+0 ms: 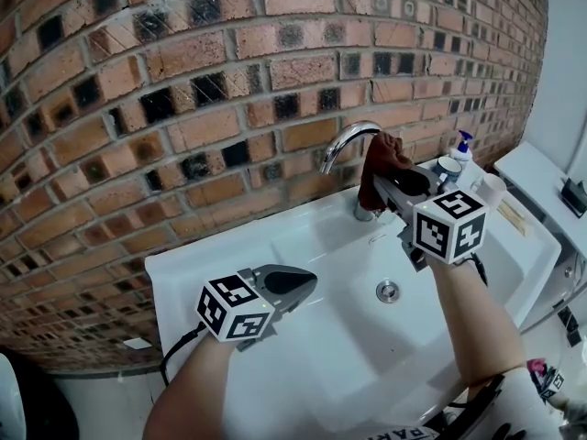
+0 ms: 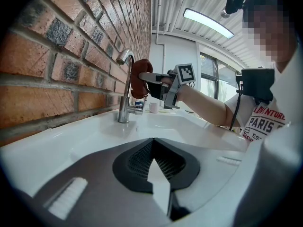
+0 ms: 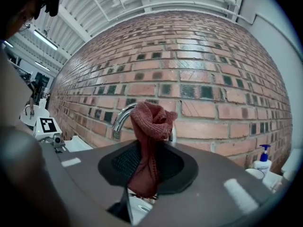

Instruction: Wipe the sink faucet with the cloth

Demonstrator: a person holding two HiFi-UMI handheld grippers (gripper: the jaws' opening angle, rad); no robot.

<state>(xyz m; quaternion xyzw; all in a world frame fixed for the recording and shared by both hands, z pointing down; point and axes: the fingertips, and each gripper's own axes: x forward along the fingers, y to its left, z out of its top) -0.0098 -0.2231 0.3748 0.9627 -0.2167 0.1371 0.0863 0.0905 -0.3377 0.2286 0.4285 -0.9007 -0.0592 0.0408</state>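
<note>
Brick wall point(image 1: 183, 108), chrome faucet point(image 1: 344, 140), bunched reddish-brown cloth point(image 1: 383, 159)

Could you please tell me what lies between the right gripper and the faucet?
Only the red cloth, clamped in the right gripper's jaws and bunched in front of the faucet, as the right gripper view shows.

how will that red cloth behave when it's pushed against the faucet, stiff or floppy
Probably floppy: the cloth bunches into soft folds where the right gripper pinches it. Its knitted weave looks grippy, so it should drag rather than slide on the faucet. It seems light and will likely wrap around the spout under pressure.
</note>
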